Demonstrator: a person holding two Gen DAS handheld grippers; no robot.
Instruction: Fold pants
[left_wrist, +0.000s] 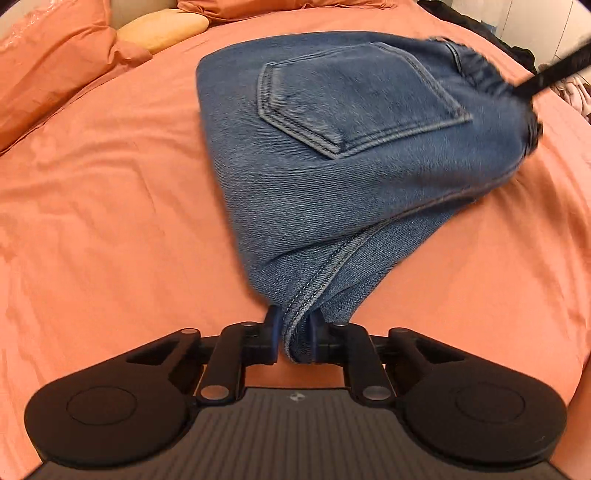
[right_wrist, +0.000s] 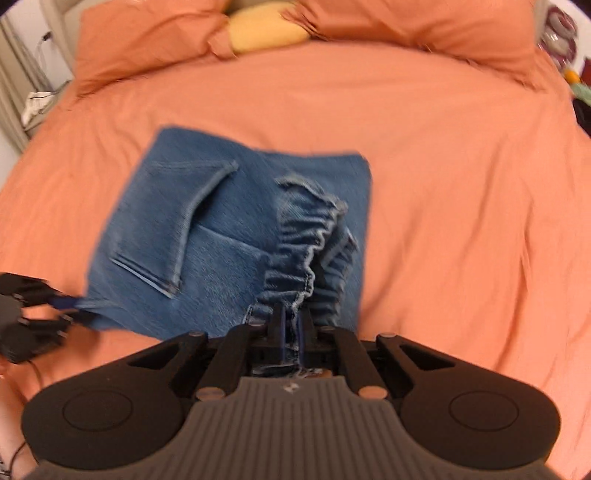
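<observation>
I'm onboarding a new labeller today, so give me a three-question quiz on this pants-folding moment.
1. True or false: the left gripper is shut on a seamed edge of the blue denim pants.
2. Which part does the right gripper clamp? A) back pocket B) gathered elastic waistband C) nothing
3. Fill in: the pants lie on an ____ bedsheet.

Key: 1 true; 2 B; 3 orange.
</observation>
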